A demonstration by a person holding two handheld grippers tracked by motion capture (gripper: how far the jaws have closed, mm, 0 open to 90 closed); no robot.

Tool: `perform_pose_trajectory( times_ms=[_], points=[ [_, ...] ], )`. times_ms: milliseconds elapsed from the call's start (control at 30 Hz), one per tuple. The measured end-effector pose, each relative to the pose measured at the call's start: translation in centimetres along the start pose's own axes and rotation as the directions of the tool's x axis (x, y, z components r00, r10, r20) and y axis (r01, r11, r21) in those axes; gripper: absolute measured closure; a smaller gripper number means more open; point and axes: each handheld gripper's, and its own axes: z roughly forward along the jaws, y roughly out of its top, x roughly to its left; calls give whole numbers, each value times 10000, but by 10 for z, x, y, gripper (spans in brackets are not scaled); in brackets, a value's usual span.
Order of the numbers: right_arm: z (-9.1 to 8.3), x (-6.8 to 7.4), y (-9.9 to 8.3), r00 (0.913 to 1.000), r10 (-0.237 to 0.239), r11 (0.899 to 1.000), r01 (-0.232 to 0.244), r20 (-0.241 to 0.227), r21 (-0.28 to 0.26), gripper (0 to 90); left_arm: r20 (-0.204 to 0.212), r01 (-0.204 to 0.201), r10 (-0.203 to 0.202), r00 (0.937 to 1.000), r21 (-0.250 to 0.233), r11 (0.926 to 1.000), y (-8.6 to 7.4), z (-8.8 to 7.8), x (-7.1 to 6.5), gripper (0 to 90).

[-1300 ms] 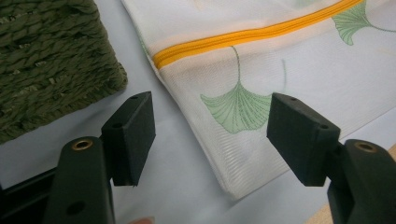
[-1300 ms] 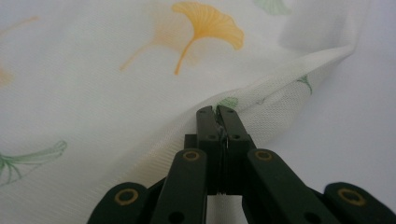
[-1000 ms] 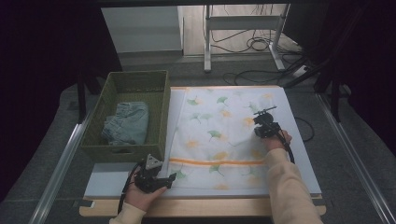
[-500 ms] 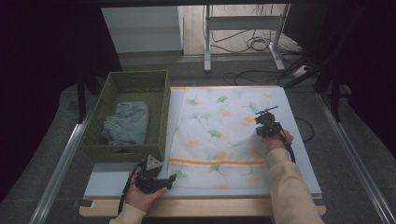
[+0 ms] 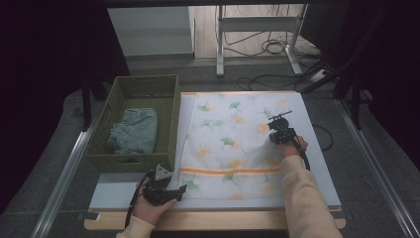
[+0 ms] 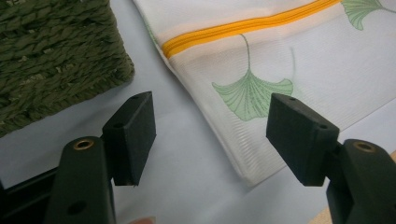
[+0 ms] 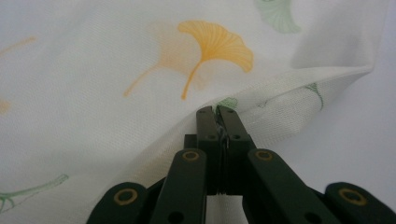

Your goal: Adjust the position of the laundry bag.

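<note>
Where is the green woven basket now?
In the high view, the green woven basket stands at the table's left, directly beside the leaf-printed cloth, with folded jeans inside.

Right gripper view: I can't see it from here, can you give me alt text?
The right tongs are shut on a raised fold of the cloth, white mesh printed with orange and green ginkgo leaves. The fold lifts toward the upper right, and pale table shows at the right beyond it.
</note>
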Motion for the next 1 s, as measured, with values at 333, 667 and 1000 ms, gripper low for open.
perform_pose_trajectory(
  times_ms=[333, 667, 1000],
  points=[
    [-1, 5, 3, 9998, -173, 9998, 172, -73, -103, 885, 24, -34, 34, 10000, 29, 10000, 0, 1, -2, 330],
    [-24, -13, -9, 9983, 569, 9978, -573, -137, -328, 519, 33, -54, 54, 10000, 47, 10000, 1, 2, -3, 329],
    [-69, -30, -47, 9891, 1361, 9812, -1424, -563, -1304, 382, 25, 55, -56, 10000, 6, 10000, 2, 2, -2, 344]
  ],
)
